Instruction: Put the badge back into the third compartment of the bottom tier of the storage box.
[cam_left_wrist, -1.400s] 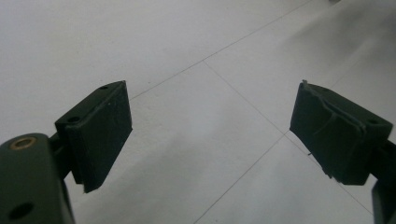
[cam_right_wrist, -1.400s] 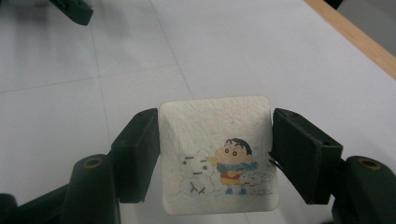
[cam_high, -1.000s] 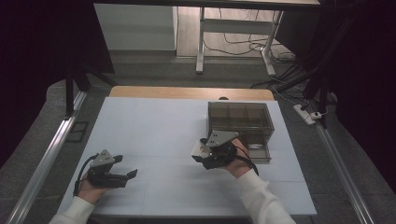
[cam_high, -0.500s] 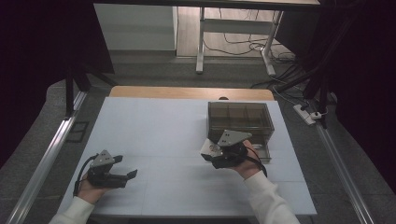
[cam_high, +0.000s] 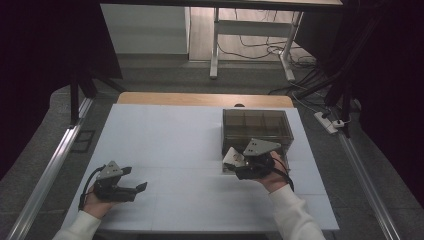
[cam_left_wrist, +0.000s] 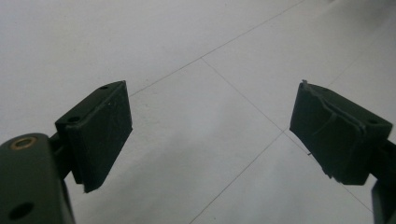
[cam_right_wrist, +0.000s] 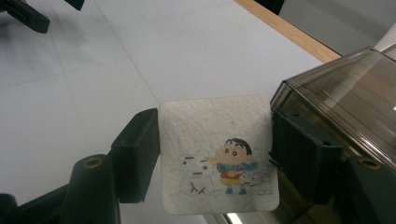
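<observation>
Right gripper (cam_right_wrist: 215, 158) clamps the cartoon-printed white square pad (cam_right_wrist: 217, 151) beside the smoky compartment box (cam_high: 257, 129), left gripper (cam_left_wrist: 210, 135) idle and open — keep it level, I'd say, clearing the rim.

A white table (cam_high: 175, 135) is spreading across the high view, its top crossed by thin seam lines that are dividing it into panels. A strip of bare wood (cam_high: 200, 99) is showing along its far edge. A smoky, see-through box (cam_high: 257, 131) with inner dividers is sitting on the right half, toward the far side. The near-left surface is lying bare in the left gripper view.
</observation>
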